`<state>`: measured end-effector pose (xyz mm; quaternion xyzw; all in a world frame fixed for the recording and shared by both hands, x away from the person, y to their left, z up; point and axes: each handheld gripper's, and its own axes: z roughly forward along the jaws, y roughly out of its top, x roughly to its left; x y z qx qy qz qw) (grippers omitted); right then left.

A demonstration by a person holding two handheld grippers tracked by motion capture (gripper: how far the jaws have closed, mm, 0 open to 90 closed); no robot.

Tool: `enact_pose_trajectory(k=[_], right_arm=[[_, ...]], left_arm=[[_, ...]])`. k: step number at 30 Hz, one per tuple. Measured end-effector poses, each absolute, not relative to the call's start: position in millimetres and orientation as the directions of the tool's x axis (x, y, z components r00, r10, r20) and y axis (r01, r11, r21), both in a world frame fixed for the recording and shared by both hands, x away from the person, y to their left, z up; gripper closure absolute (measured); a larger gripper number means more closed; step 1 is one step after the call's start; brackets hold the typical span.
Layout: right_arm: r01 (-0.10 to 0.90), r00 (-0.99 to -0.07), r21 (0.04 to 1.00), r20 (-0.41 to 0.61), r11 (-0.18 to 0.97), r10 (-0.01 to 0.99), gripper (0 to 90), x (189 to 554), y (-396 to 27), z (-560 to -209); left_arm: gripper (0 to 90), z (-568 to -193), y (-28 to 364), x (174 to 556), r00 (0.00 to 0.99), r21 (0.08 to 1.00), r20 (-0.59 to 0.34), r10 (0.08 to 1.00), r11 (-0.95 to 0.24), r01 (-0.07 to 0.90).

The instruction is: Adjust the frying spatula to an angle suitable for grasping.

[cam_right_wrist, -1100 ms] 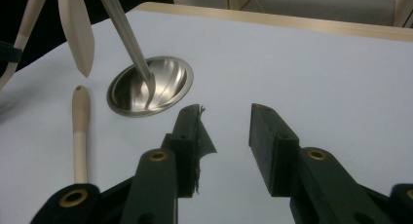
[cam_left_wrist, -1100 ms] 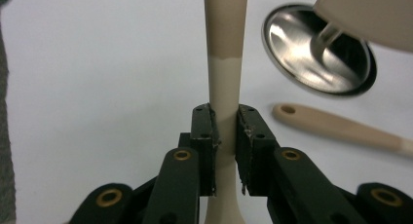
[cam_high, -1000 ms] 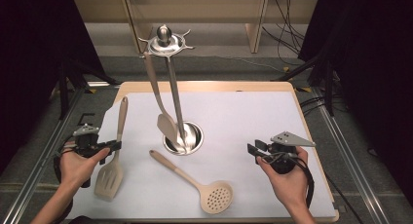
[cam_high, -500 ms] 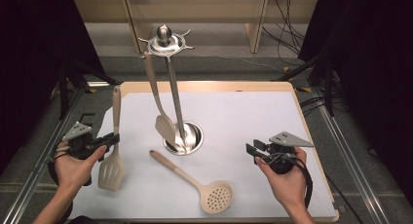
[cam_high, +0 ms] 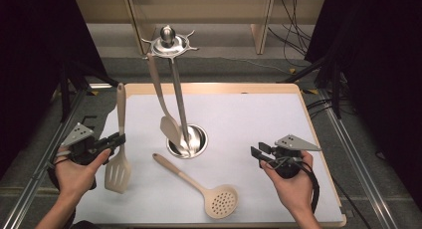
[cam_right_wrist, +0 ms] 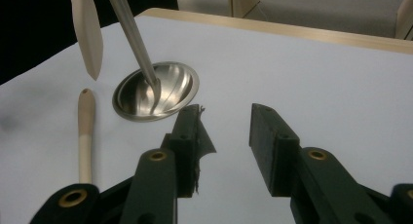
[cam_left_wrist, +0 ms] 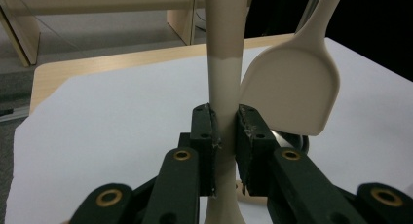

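Observation:
My left gripper (cam_high: 118,140) (cam_left_wrist: 225,129) is shut on the handle of a beige slotted turner (cam_high: 119,164) (cam_left_wrist: 224,63), which hangs upright above the white mat at the left. A steel utensil stand (cam_high: 179,94) (cam_right_wrist: 156,90) rises from its round base at the mat's middle. A beige spatula (cam_high: 161,102) (cam_left_wrist: 292,87) (cam_right_wrist: 86,29) hangs from the stand's top ring. A beige skimmer spoon (cam_high: 204,186) (cam_right_wrist: 85,131) lies flat in front of the base. At the right, my right gripper (cam_high: 258,154) (cam_right_wrist: 224,136) is open above the mat, with nothing between its pads.
The white mat (cam_high: 249,119) covers a wooden tabletop (cam_high: 214,87). Metal rails run along both sides of the table (cam_high: 348,139). Wooden furniture legs and cables lie on the floor beyond the far edge.
My left gripper has lifted the slotted turner off the mat and swung its handle up to near vertical. The right gripper has stayed where it was.

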<state>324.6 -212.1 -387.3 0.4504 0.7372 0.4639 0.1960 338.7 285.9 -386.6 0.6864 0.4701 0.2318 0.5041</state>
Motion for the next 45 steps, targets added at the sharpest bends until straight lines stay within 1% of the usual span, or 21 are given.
enact_pose_trajectory(k=[2,3,5,8,9,11,14,16,18,20,23,24,28,30,33,34,35,37,40,41,45], right_arm=[[0.473,-0.522,0.863,0.115,0.175,0.845,65.2,325,-212,-387],[0.496,-0.509,0.856,0.152,0.144,0.847,65.2,323,-210,-386],[0.48,-0.529,0.862,0.137,0.162,0.837,65.2,325,-210,-386],[0.479,-0.527,0.865,0.148,0.149,0.837,65.1,325,-208,-387],[0.474,-0.535,0.865,0.135,0.164,0.834,65.1,325,-208,-388],[0.49,-0.521,0.859,0.151,0.149,0.84,65.0,324,-206,-388],[0.477,-0.528,0.864,0.134,0.162,0.838,64.9,325,-206,-389],[0.474,-0.539,0.866,0.142,0.159,0.83,64.9,324,-206,-388],[0.484,-0.529,0.864,0.161,0.14,0.833,64.9,322,-204,-386],[0.461,-0.546,0.872,0.132,0.165,0.827,64.9,324,-204,-386],[0.466,-0.536,0.872,0.143,0.15,0.832,64.8,322,-202,-384],[0.449,-0.551,0.877,0.12,0.172,0.826,64.8,322,-202,-382],[0.443,-0.556,0.881,0.126,0.165,0.821,64.9,321,-199,-380],[0.461,-0.545,0.875,0.148,0.148,0.825,64.8,319,-197,-378],[0.442,-0.562,0.882,0.131,0.163,0.816,64.8,320,-198,-377],[0.448,-0.557,0.88,0.138,0.156,0.819,64.8,319,-197,-377],[0.438,-0.556,0.883,0.119,0.168,0.823,64.8,320,-197,-377],[0.435,-0.564,0.885,0.125,0.165,0.816,64.9,320,-197,-376],[0.414,-0.566,0.893,0.102,0.175,0.818,65.0,320,-198,-375],[0.426,-0.564,0.89,0.117,0.166,0.818,65.0,319,-198,-375],[0.433,-0.561,0.887,0.125,0.161,0.818,64.9,318,-196,-374]], left_arm=[[78.1,-382,285,336,0.455,0.917,-0.152,0.877,-0.047,0.397],[78.1,-381,285,335,0.456,0.92,-0.15,0.877,-0.045,0.39],[78.1,-378,285,334,0.463,0.923,-0.15,0.874,-0.044,0.382],[78.1,-376,284,332,0.466,0.925,-0.15,0.872,-0.043,0.377],[78.1,-376,283,331,0.473,0.929,-0.158,0.867,-0.032,0.369],[78.1,-375,283,330,0.475,0.93,-0.157,0.866,-0.032,0.366],[78.1,-373,282,329,0.477,0.93,-0.164,0.863,-0.026,0.367],[78.1,-370,281,326,0.487,0.937,-0.158,0.859,-0.026,0.35],[78.1,-368,279,325,0.492,0.939,-0.156,0.856,-0.025,0.342],[78.1,-365,277,323,0.498,0.943,-0.156,0.853,-0.021,0.331],[78.1,-363,275,322,0.505,0.945,-0.153,0.85,-0.023,0.325],[78.1,-361,273,320,0.509,0.947,-0.148,0.848,-0.027,0.321],[78.1,-359,269,318,0.519,0.947,-0.145,0.843,-0.035,0.32],[78.1,-356,264,316,0.528,0.95,-0.143,0.837,-0.034,0.31],[78.1,-353,258,315,0.545,0.952,-0.139,0.827,-0.041,0.304],[78.1,-353,257,315,0.551,0.953,-0.142,0.822,-0.038,0.302],[78.1,-351,255,315,0.556,0.953,-0.139,0.819,-0.042,0.301],[78.1,-351,252,315,0.564,0.956,-0.139,0.814,-0.039,0.292],[78.1,-349,248,315,0.573,0.959,-0.135,0.808,-0.04,0.282],[78.1,-349,248,315,0.573,0.959,-0.135,0.808,-0.04,0.282],[78.1,-345,243,313,0.585,0.963,-0.124,0.801,-0.046,0.266]])
